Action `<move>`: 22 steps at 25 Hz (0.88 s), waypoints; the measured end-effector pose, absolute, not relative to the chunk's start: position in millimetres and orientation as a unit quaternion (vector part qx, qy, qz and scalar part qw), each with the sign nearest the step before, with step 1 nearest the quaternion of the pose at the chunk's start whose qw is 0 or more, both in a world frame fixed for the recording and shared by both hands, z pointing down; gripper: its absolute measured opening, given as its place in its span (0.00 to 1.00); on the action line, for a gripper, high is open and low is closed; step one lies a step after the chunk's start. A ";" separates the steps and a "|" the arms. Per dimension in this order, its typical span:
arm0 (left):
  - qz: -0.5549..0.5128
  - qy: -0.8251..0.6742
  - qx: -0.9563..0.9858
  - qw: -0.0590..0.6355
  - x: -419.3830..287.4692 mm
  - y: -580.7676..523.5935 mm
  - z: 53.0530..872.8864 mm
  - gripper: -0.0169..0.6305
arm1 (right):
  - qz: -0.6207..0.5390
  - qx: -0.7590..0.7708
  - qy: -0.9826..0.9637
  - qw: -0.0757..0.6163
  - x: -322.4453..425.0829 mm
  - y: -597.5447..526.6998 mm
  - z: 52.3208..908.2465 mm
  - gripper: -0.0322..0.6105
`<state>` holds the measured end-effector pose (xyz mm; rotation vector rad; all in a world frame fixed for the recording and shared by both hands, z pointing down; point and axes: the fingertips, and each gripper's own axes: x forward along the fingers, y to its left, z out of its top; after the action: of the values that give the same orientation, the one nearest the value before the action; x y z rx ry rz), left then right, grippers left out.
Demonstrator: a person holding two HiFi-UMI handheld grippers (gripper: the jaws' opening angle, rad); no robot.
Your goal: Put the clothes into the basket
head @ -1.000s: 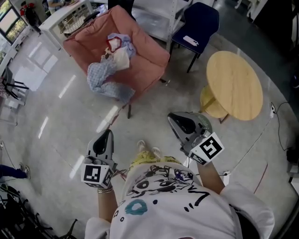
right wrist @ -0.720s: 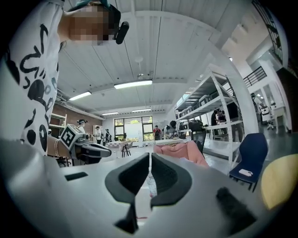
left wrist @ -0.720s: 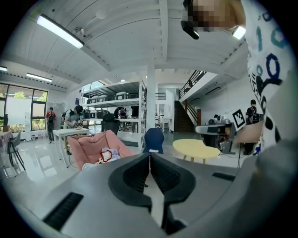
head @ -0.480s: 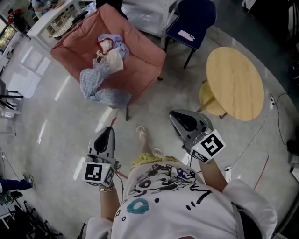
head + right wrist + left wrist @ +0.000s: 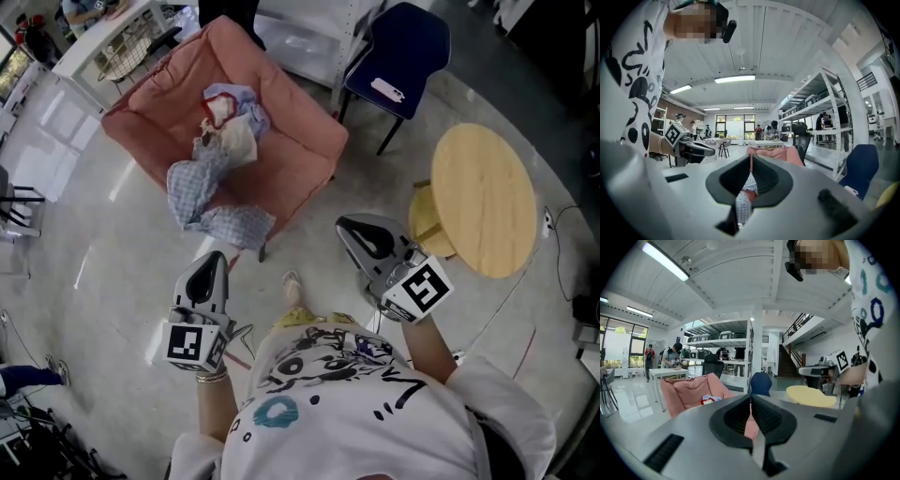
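Approach step, I judged. My left gripper (image 5: 213, 265) and right gripper (image 5: 349, 228) were both clenched, empty. Clothes (image 5: 217, 164) lay on the pink armchair (image 5: 305, 141) at 11 o'clock, well apart. Next move called for nearing, opening jaws and grasping fabric.

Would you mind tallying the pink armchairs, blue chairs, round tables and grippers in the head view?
Pink armchair: 1
Blue chair: 1
Round table: 1
Grippers: 2 (left gripper, right gripper)
Total: 5
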<state>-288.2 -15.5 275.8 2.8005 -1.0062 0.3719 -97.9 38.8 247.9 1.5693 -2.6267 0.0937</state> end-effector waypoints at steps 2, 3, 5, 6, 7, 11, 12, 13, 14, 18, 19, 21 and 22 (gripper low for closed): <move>0.126 -0.338 0.930 0.070 -289.3 -37.3 274.8 0.06 | 0.035 0.511 -0.858 0.039 -98.8 19.7 249.2 0.10; 0.127 -0.339 0.930 0.070 -289.3 -47.0 274.8 0.06 | 0.037 0.511 -0.858 0.039 -99.1 11.2 249.7 0.10; 0.131 -0.337 0.930 0.070 -289.1 -64.3 275.1 0.06 | 0.036 0.509 -0.859 0.043 -100.3 -5.1 250.1 0.10; 0.132 -0.336 0.930 0.071 -289.2 -72.0 275.4 0.06 | 0.036 0.509 -0.859 0.045 -101.1 -13.1 250.1 0.10; 0.134 -0.334 0.930 0.071 -289.2 -79.3 276.1 0.06 | 0.036 0.509 -0.859 0.045 -101.5 -20.8 250.2 0.10; 0.138 -0.325 0.933 0.069 -286.1 -105.3 280.4 0.06 | 0.040 0.518 -0.853 0.044 -97.0 -48.7 256.3 0.10; 0.139 -0.323 0.934 0.068 -285.5 -111.2 281.7 0.06 | 0.041 0.520 -0.852 0.044 -95.5 -55.2 258.5 0.10; 0.141 -0.322 0.934 0.068 -285.5 -117.0 283.2 0.06 | 0.041 0.523 -0.850 0.045 -94.4 -61.6 260.4 0.10; 0.143 -0.323 0.933 0.068 -286.2 -123.1 285.1 0.06 | 0.039 0.525 -0.849 0.047 -93.8 -67.9 261.5 0.10; 0.146 -0.330 0.929 0.077 -287.7 -142.4 290.2 0.06 | 0.027 0.529 -0.847 0.052 -92.9 -86.6 257.4 0.10; 0.146 -0.327 0.930 0.079 -286.0 -143.9 290.6 0.06 | 0.026 0.529 -0.846 0.053 -91.6 -89.3 256.3 0.10; 0.149 -0.320 0.932 0.079 -281.8 -145.9 292.8 0.06 | 0.027 0.532 -0.845 0.054 -86.3 -94.9 257.1 0.10; 0.151 -0.319 0.932 0.080 -280.2 -147.6 294.3 0.06 | 0.030 0.534 -0.843 0.054 -83.2 -97.9 259.0 0.10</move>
<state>-280.2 -147.6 294.3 2.7891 -0.9548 0.4511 -83.2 -97.9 259.0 1.6208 -2.5619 0.0921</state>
